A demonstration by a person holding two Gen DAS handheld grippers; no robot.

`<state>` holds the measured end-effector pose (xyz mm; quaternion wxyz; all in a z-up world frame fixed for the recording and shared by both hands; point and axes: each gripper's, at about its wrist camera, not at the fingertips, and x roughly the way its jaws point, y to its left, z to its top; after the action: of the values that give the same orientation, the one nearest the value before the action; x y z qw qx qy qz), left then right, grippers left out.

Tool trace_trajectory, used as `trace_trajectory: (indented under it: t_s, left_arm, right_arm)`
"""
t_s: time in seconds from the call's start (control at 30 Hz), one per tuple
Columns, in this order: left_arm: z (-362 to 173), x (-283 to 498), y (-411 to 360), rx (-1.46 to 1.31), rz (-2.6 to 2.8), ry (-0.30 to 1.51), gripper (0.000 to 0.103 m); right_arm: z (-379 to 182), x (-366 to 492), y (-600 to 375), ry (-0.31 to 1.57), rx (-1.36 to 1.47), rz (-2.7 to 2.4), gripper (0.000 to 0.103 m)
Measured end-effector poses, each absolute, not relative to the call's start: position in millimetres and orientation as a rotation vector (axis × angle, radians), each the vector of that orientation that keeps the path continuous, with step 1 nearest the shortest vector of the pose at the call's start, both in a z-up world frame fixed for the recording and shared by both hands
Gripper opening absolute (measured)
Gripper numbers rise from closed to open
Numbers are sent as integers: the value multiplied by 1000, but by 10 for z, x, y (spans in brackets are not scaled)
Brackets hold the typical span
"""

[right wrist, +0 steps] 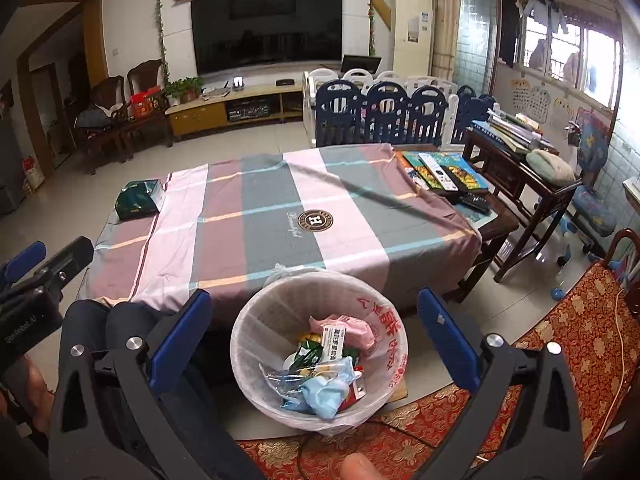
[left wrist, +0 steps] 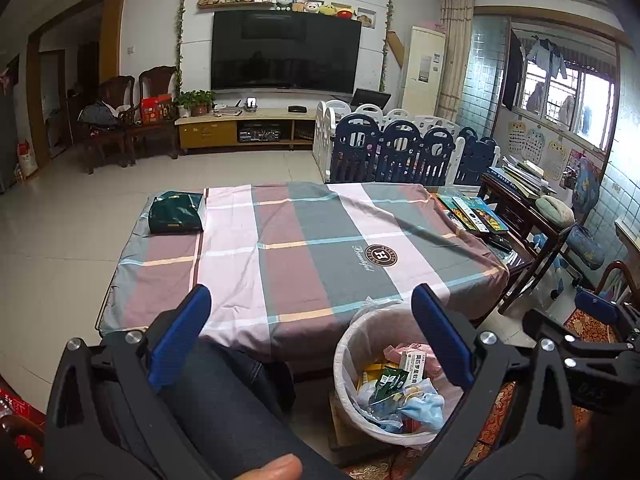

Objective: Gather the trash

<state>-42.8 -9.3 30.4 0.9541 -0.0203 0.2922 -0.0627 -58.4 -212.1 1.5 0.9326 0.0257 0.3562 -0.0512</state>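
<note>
A white-lined trash bin [right wrist: 394,346] stands on the floor in front of the table, holding wrappers, a blue mask and a pink packet [right wrist: 348,330]. It also shows in the left wrist view [left wrist: 348,344]. My right gripper [right wrist: 314,312] is open and empty, above the bin, with the bin between its blue fingers. My left gripper [left wrist: 310,304] is open and empty, held over the person's lap and the table's near edge, to the left of the bin. The right gripper shows at the right edge of the left wrist view [left wrist: 592,332].
The table carries a checked cloth [right wrist: 280,208]. A dark green packet [right wrist: 138,200] lies at its far left corner, and books and remotes [right wrist: 444,172] at its far right. A red patterned rug [right wrist: 560,360] lies to the right. A side table [right wrist: 520,168] and playpen [right wrist: 384,116] stand behind.
</note>
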Motion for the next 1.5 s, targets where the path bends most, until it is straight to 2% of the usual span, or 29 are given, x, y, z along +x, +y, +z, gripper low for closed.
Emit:
trace_trajectory:
  t_s: [1.5]
  left_arm:
    - [205, -398, -126, -30, -140, 630, 100]
  right_arm:
    - [-138, -505, -2077, 779, 43, -127, 100]
